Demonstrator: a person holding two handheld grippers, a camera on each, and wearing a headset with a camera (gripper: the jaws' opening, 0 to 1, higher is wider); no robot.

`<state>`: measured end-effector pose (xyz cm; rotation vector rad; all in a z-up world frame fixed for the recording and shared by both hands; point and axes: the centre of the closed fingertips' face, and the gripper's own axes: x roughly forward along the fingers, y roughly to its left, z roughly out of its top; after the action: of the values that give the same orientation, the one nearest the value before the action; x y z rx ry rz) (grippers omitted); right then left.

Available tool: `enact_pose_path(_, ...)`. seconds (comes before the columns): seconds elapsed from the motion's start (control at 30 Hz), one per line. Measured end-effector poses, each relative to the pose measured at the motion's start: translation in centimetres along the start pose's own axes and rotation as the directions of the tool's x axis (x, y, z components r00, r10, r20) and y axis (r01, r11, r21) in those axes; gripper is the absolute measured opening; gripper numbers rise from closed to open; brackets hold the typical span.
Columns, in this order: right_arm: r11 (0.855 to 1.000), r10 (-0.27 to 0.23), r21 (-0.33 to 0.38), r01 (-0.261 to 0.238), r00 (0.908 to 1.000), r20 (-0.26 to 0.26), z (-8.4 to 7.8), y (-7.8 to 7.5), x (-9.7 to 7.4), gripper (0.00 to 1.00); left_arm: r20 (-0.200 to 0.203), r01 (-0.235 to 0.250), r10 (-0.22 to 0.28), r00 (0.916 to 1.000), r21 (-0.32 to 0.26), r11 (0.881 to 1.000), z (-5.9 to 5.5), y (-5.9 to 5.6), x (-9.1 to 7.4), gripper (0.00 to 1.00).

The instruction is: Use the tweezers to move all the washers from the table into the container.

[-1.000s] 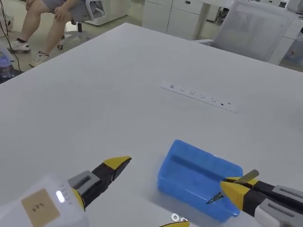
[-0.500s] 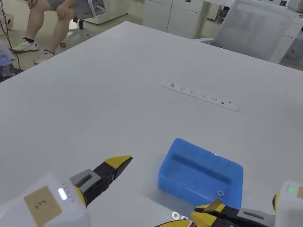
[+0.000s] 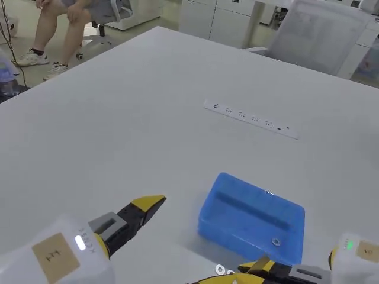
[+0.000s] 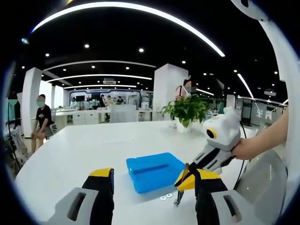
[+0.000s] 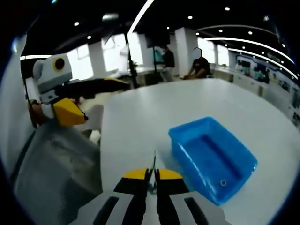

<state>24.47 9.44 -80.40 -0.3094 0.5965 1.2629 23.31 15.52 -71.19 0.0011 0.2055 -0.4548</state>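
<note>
My right gripper [image 5: 152, 174] has its jaws pressed together on the tweezers [image 5: 154, 161], whose thin prongs run forward from between the yellow tips. In the left gripper view the tweezers point down at the white table [image 3: 118, 118], their tip just beside two loose washers [image 4: 166, 196]. I cannot tell whether the tip touches either one. My left gripper [image 4: 150, 176] is spread wide with nothing between its jaws, held over the table. To its right is the blue container [image 3: 225, 231], a shallow rectangular tray. The loose washers lie side by side on the bare tabletop, just off the container's near edge, between it and me. A single washer [image 3: 275, 241] lies inside the container on its floor, near one corner on the near side. Farther out across the table, a white power strip [image 3: 251, 120] lies flat, well apart from the container. Beyond the table's far edge I see a grey office chair [image 3: 320, 35] and, off to the left, a seated person [image 3: 59, 23].
</note>
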Motion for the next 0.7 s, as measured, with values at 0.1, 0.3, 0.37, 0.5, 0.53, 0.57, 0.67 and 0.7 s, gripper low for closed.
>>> enact_pose_path(0.1, 0.996, 0.006, -0.092, -0.008, 0.9998, -0.018, 0.0, 0.5, 0.2, 0.02, -0.002, 0.001, -0.001, 1.0000, 0.003, 1.000, 0.0, -0.1, 0.0, 0.70)
enact_pose_path(0.3, 0.993, -0.010, -0.117, 0.007, 0.9996, -0.027, 0.2, 0.7, 0.4, 0.02, -0.008, 0.002, -0.002, 1.0000, 0.006, 1.000, -0.1, -0.1, 0.0, 0.69)
enact_pose_path(0.37, 0.993, -0.015, -0.116, 0.013, 0.9996, -0.023, 0.3, 0.6, 0.2, 0.02, -0.008, 0.002, -0.002, 1.0000, 0.006, 1.000, 0.0, -0.1, 0.0, 0.69)
enact_pose_path(0.5, 0.996, -0.018, -0.092, 0.018, 0.9998, -0.004, 1.0, 0.3, -0.4, 0.02, -0.008, 0.003, -0.003, 1.0000, 0.011, 1.000, 0.0, -0.1, 0.0, 0.69)
enact_pose_path(0.53, 0.996, -0.019, -0.088, 0.019, 0.9998, 0.002, 1.2, 0.2, -0.6, 0.02, -0.008, 0.003, -0.003, 1.0000, 0.011, 1.000, 0.0, -0.1, 0.0, 0.69)
enact_pose_path(0.57, 0.996, -0.024, -0.081, 0.025, 0.9996, 0.012, 1.6, 0.0, -0.8, 0.02, -0.009, 0.004, -0.004, 1.0000, 0.010, 1.000, 0.0, -0.2, 0.0, 0.69)
enact_pose_path(0.67, 0.997, -0.039, -0.064, 0.042, 0.9983, 0.043, 2.5, -0.4, -1.5, 0.02, -0.008, 0.004, -0.004, 1.0000, 0.010, 1.000, -0.1, -0.1, 0.0, 0.69)
enact_pose_path(0.7, 0.998, -0.043, -0.053, 0.046, 0.9976, 0.054, 2.9, -0.5, -1.6, 0.02, -0.008, 0.005, -0.004, 1.0000, 0.009, 1.000, -0.1, -0.1, 0.0, 0.69)
